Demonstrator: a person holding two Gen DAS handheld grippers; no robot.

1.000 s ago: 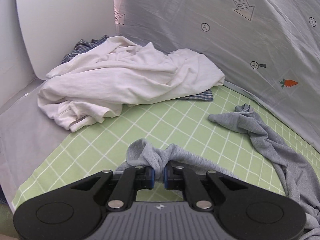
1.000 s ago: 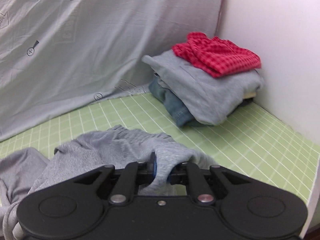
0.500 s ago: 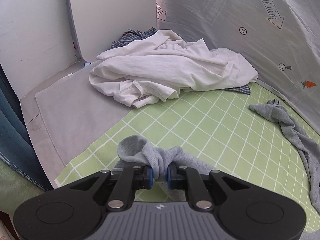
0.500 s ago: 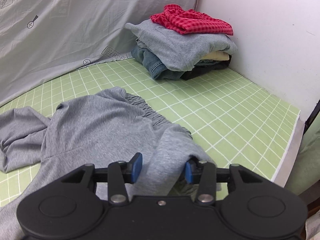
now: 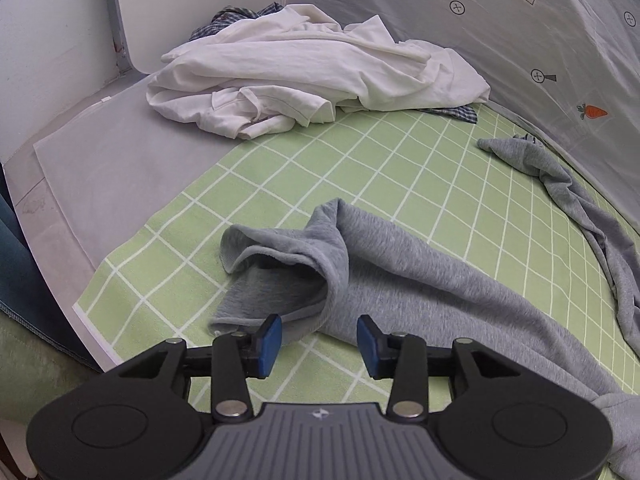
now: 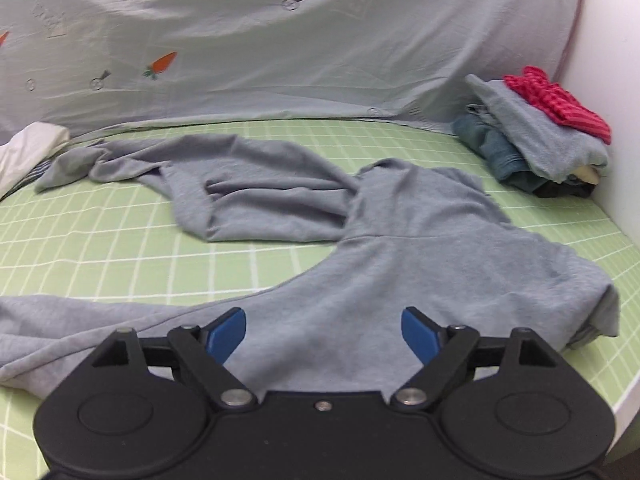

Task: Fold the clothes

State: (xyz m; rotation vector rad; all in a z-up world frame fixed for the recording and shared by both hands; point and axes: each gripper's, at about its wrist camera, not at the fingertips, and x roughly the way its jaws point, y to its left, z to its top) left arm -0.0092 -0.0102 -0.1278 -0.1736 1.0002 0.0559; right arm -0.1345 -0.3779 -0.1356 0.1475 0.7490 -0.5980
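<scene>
Fingers of the left gripper (image 5: 318,340) have just been opening and now stand released, the curled cuff of the grey sweatshirt (image 5: 400,276) lying free just beyond them at twelve o'clock. Those of the right gripper (image 6: 324,334) have likewise just spread wide, hovering over the sweatshirt (image 6: 400,264) body with nothing clamped. The garment sprawls across the green checked mat (image 5: 360,168), one sleeve trailing toward two o'clock. It looks soft, thick and limp, likely to sag and bunch, so I judge hems, cuffs and shoulder seams the safest holds. Farther off, at eleven o'clock, lies a crumpled white shirt (image 5: 312,64); the folded stack (image 6: 536,140) sits at two o'clock.
</scene>
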